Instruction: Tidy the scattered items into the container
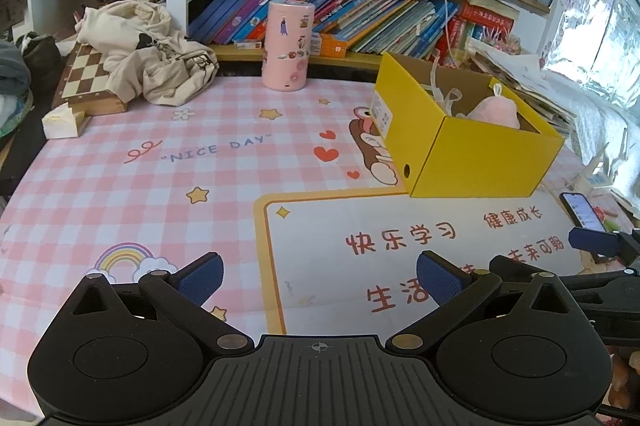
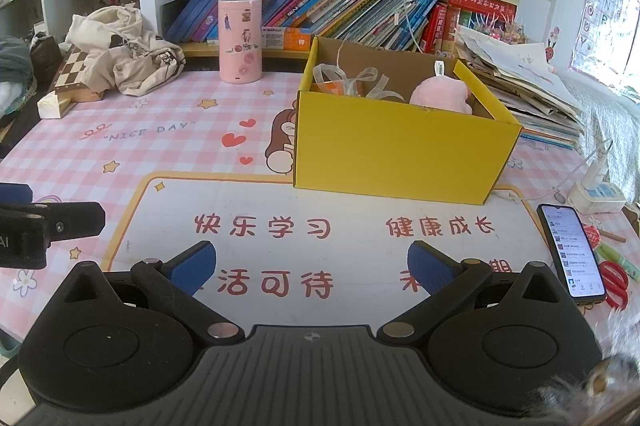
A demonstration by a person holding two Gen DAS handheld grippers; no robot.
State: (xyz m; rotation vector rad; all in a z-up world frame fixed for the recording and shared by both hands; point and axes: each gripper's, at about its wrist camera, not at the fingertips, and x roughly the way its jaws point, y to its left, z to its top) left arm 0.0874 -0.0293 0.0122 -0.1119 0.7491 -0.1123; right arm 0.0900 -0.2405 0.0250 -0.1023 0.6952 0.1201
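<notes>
Left claw: the left claw (image 1: 320,280) hovers low over the near part of the table (image 1: 160,185), its blue pads spread wide and released, nothing between them.
Right claw: the right claw (image 2: 312,268) hangs over the white panel of the mat, also spread wide and empty; the left claw's tip shows at the left edge of its view.
Container: a yellow box (image 2: 400,145) stands on the table, far from both claws and toward the right, open at the top.
Contents: a pink plush toy (image 2: 442,95) lies in the right part of the box; clear ribbon loops (image 2: 360,81) lie in the left part.
Table cover: a pink checked mat with "NICE DAY" printed on it.
Right edge: a phone (image 2: 572,252) with a lit screen lies near the right claw; red scissors (image 2: 614,282) lie just beside it.
Far side: a pink cylinder (image 1: 287,45) stands upright before the bookshelf; a chessboard (image 1: 86,77) sits far left with a crumpled beige cloth (image 1: 148,53) partly over it.
</notes>
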